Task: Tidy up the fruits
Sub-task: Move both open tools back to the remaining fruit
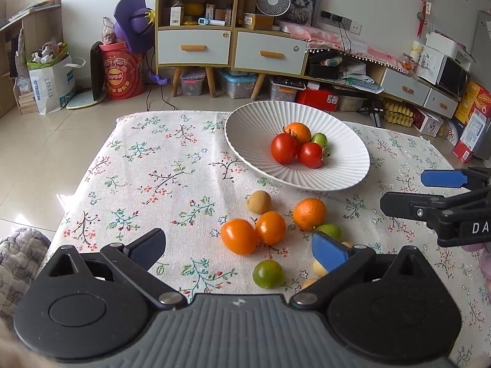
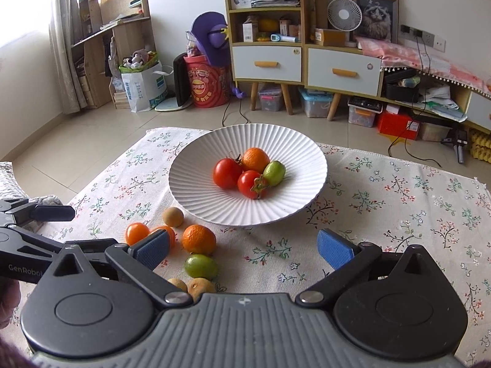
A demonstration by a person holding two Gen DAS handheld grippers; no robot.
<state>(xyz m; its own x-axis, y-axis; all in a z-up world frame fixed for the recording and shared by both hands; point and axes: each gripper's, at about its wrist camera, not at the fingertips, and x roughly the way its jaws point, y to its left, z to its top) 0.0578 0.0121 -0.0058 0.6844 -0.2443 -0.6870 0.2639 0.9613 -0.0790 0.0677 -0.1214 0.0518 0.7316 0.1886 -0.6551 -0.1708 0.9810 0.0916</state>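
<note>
A white ribbed bowl [image 1: 343, 165] [image 2: 294, 150] on the floral tablecloth holds two red tomatoes [image 1: 284, 148] [image 2: 227, 173], an orange [image 1: 298, 132] [image 2: 255, 159] and a green fruit [image 1: 319, 138] [image 2: 274, 172]. Loose in front of it lie two orange tomatoes [image 1: 238, 236] [image 2: 137, 233], an orange [image 1: 309, 213] [image 2: 199, 239], green fruits [image 1: 267, 273] [image 2: 201, 266] and small brown fruits [image 1: 258, 202] [image 2: 173, 216]. My left gripper [image 1: 239, 248] is open and empty above the loose fruit. My right gripper [image 2: 244, 250] is open and empty, right of the pile.
The table's far edge [image 1: 172, 113] drops to a tiled floor. Shelves, drawers [image 1: 193, 46] and boxes stand beyond. The right gripper shows in the left wrist view [image 1: 429, 193]; the left gripper shows at the left edge of the right wrist view [image 2: 36, 214].
</note>
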